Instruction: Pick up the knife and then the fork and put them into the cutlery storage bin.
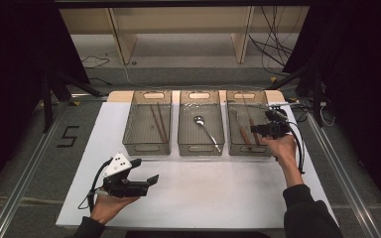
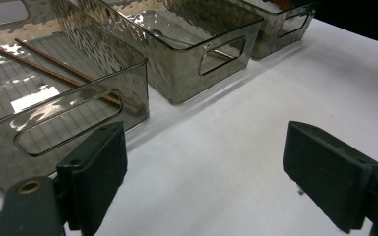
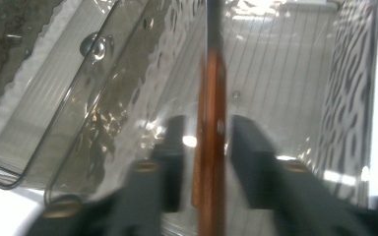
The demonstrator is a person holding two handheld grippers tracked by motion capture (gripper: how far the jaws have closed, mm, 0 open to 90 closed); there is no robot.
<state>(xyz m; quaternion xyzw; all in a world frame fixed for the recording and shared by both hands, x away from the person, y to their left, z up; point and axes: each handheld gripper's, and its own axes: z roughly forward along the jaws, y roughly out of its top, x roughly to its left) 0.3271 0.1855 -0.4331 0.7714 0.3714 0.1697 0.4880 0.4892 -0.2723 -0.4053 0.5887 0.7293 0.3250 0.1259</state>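
The right gripper (image 3: 204, 147) is hanging over the right-hand bin (image 1: 265, 106), its jaws standing apart on either side of a wooden-handled utensil (image 3: 210, 147) without pressing it, so the piece is lying free just below and between them. That utensil looks light, stiff and narrow; its smooth brown handle offers the best hold, mid-length, since the thin metal end may slip. The bin is clear rippled plastic with a ribbed floor, probably slick. The left gripper (image 2: 206, 182) is resting spread wide over bare white tabletop (image 2: 256, 98), gripping nothing.
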